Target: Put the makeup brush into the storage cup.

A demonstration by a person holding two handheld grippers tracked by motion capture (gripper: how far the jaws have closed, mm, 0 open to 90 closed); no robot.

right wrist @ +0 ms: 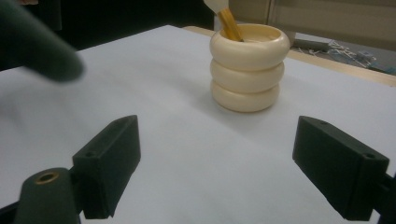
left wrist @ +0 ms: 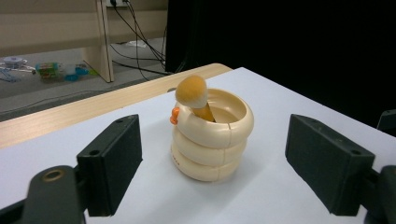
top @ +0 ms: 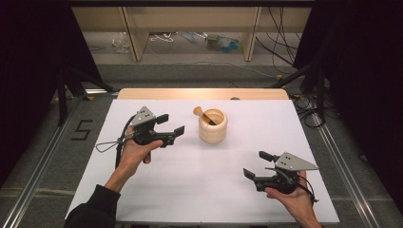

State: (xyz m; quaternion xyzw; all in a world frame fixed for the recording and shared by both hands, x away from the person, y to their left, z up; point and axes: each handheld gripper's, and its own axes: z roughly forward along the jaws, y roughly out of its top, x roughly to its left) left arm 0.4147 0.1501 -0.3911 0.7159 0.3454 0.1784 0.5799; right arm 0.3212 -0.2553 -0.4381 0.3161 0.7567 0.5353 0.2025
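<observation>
The cream ringed cup (top: 212, 126) stands upright near the middle of the white table (top: 190, 180), with a round-headed stick (top: 203, 115) leaning in it. The left gripper (top: 172, 124) hovers just beside the cup, jaws spread wide and holding nothing; in the left gripper view the cup (left wrist: 212, 135) sits squarely between them. The right gripper (top: 257, 164) hangs well apart, nearer the person, also released and empty.

The likely trouble: closing on the stacked rings off-centre could tip the cup or slide it (it looks light), and a jaw brushing the leaning stick (left wrist: 196, 95) could lever it out.

Nothing stands between either gripper and the cup. Beyond the table's wooden edge (top: 202, 93) lie cables (top: 280, 45) and floor clutter.
</observation>
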